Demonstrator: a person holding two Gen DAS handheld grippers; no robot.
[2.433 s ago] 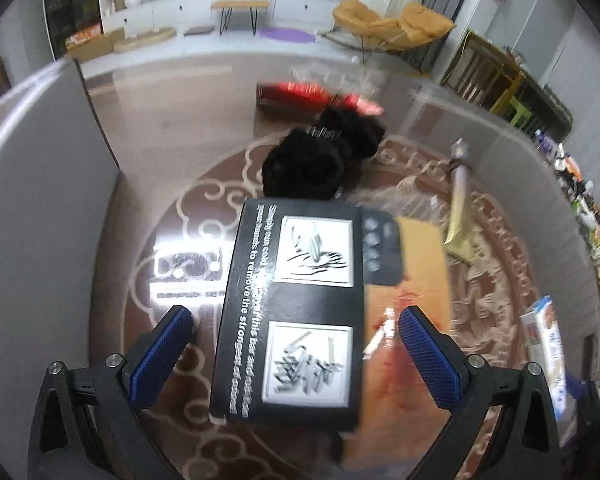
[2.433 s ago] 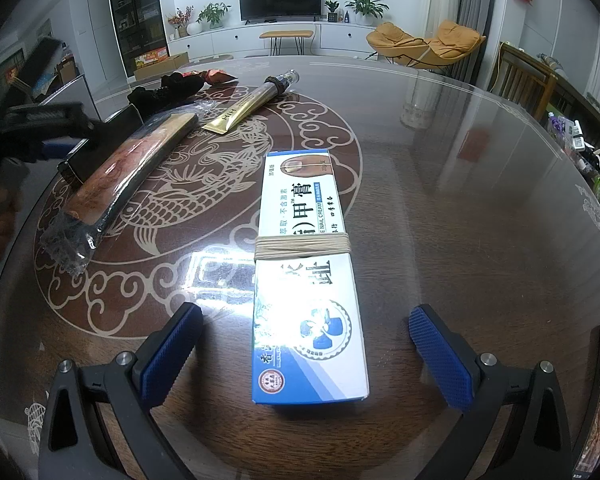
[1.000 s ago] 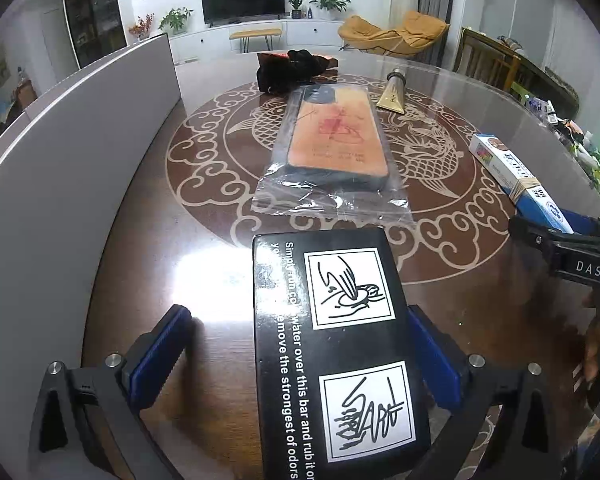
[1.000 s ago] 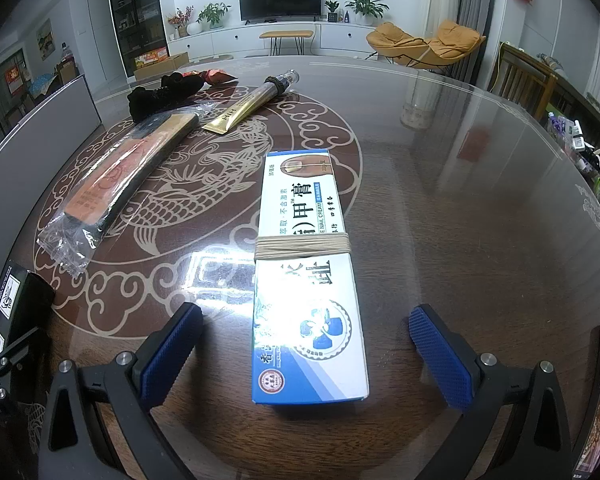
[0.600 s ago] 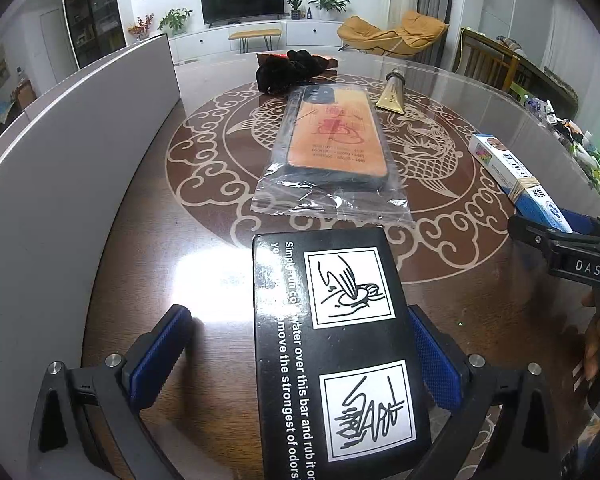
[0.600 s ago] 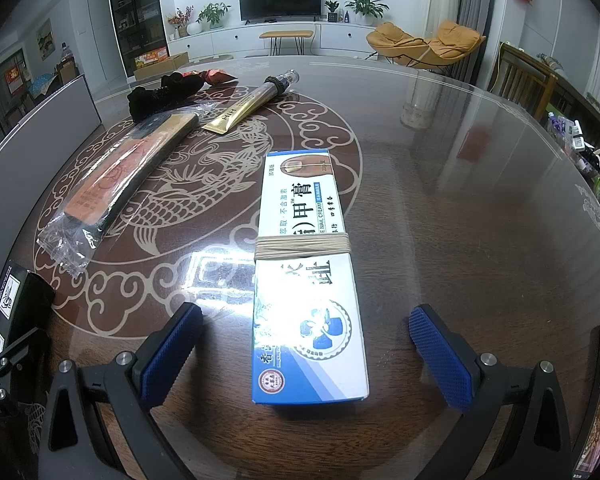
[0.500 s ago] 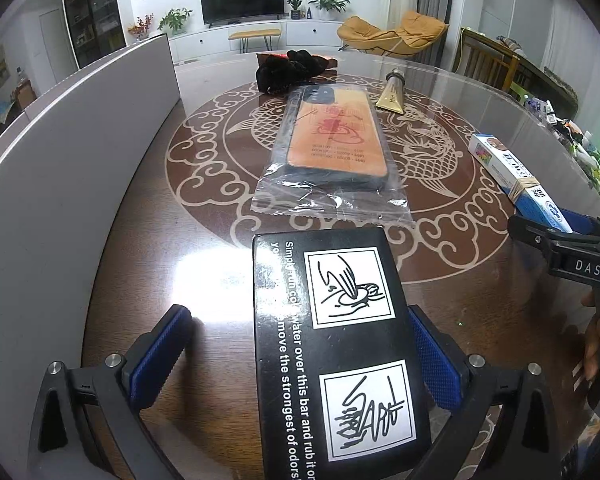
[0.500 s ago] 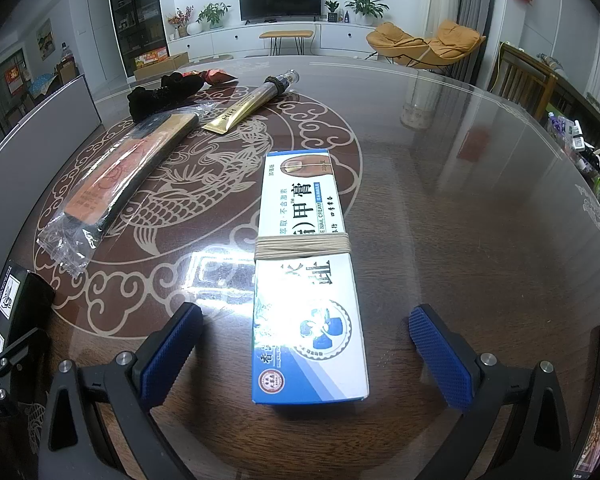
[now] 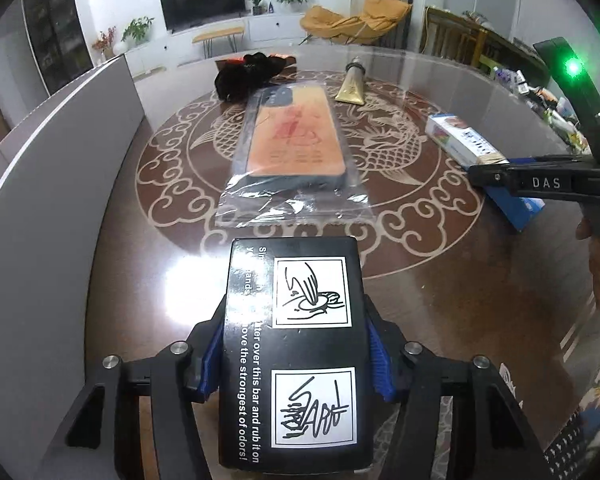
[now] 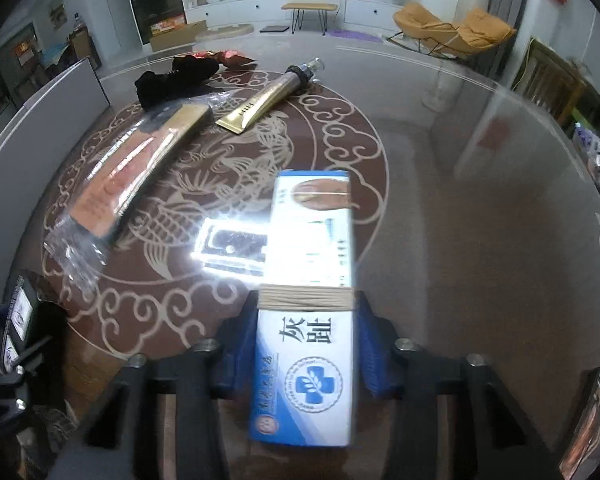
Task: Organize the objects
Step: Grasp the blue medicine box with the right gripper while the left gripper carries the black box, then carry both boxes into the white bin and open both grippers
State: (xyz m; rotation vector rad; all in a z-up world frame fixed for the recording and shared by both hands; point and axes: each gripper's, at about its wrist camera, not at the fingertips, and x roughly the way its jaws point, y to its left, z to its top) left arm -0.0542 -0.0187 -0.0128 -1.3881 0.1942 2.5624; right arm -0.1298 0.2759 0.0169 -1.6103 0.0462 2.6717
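Note:
My left gripper is shut on a black box with white pictograms, at the near edge of the round table. My right gripper is shut on a blue and white carton bound with a rubber band, and holds it lifted and tilted over the table. The carton and the right gripper body also show at the right of the left wrist view. An orange phone case in a clear bag lies mid-table. A gold tube and a black fuzzy item lie farther back.
A grey partition panel stands along the table's left side. A red packet lies behind the black fuzzy item. The glass-topped table has a dragon pattern. Small bottles and clutter sit at the far right edge.
Both grippers have closed: the left on the black box, the right on the blue and white carton. The right gripper has lifted the carton and tilted it.

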